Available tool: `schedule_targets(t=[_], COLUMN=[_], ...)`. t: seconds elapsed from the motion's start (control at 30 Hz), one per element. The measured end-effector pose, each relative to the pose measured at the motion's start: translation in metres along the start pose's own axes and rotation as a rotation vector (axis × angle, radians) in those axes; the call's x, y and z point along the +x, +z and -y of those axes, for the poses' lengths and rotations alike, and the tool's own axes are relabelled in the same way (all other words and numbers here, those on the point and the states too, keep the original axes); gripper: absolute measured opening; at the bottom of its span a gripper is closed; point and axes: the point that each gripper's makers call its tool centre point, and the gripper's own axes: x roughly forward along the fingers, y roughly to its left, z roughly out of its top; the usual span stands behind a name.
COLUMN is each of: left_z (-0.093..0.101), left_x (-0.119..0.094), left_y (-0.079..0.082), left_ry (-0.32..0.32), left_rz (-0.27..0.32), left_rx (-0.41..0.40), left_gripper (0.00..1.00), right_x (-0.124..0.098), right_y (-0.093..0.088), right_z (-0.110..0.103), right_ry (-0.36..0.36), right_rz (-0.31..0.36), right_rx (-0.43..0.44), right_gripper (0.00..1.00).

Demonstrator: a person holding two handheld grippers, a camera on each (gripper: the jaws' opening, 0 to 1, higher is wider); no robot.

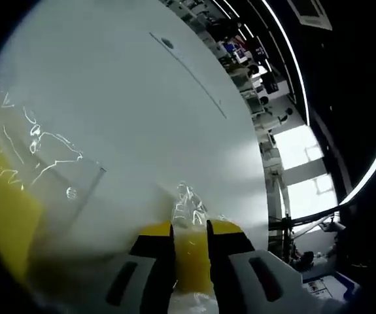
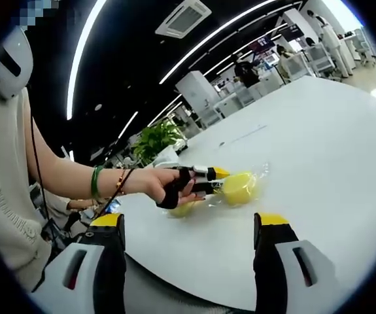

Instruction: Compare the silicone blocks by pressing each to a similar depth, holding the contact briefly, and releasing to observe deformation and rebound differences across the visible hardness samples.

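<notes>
Left gripper view: the left gripper [image 1: 191,239] has its jaws closed on a yellow block [image 1: 191,258] still in its clear wrap [image 1: 189,206], which crinkles up just past the fingertips. The block sits squeezed between the two jaws, over the white table [image 1: 174,118]. Off to the left of the jaws lies a second yellow block [image 1: 1,209] in its own wrap, close to the lens and blurred.

Right gripper view: the right gripper [image 2: 191,226] hangs with its jaws wide apart, nothing between them. Straight ahead, between the two jaw tips and well beyond them, the person's hand [image 2: 165,186] works the left gripper, which pinches the wrapped block above the table. A paler block [image 2: 184,209] lies on the table just under that hand.

Risks, as I judge them: the slick wrap could let the block squirt out of the pinch. The film may also hide the rebound. Pressing in the air rather than on the table could make the depth differ from sample to sample.
</notes>
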Motion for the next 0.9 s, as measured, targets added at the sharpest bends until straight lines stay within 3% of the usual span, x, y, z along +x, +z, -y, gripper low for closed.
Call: schedule_targets(t=[0.2, 0.43, 0.7, 0.9], left_z=[0.003, 0.019, 0.041, 0.062], left_x=[0.002, -0.002, -0.011, -0.02], left_y=[-0.001, -0.002, -0.005, -0.011], left_ry=[-0.031, -0.082, -0.163, -0.213], left_rz=[-0.021, -0.034, -0.04, -0.057], left_rx=[0.09, 0.135, 0.11, 0.196], left_gripper=[0.0, 0.0, 0.0, 0.0], right_x=[-0.002, -0.003, -0.003, -0.008], right_y=[-0.002, -0.002, 0.004, 0.008], right_z=[0.002, 0.0, -0.005, -0.01], right_ry=[-0.004, 0.001, 0.017, 0.015], right_rz=[-0.009, -0.008, -0.012, -0.019], right_rx=[0.007, 0.006, -0.007, -0.019], right_gripper=[0.72, 0.71, 0.7, 0.69])
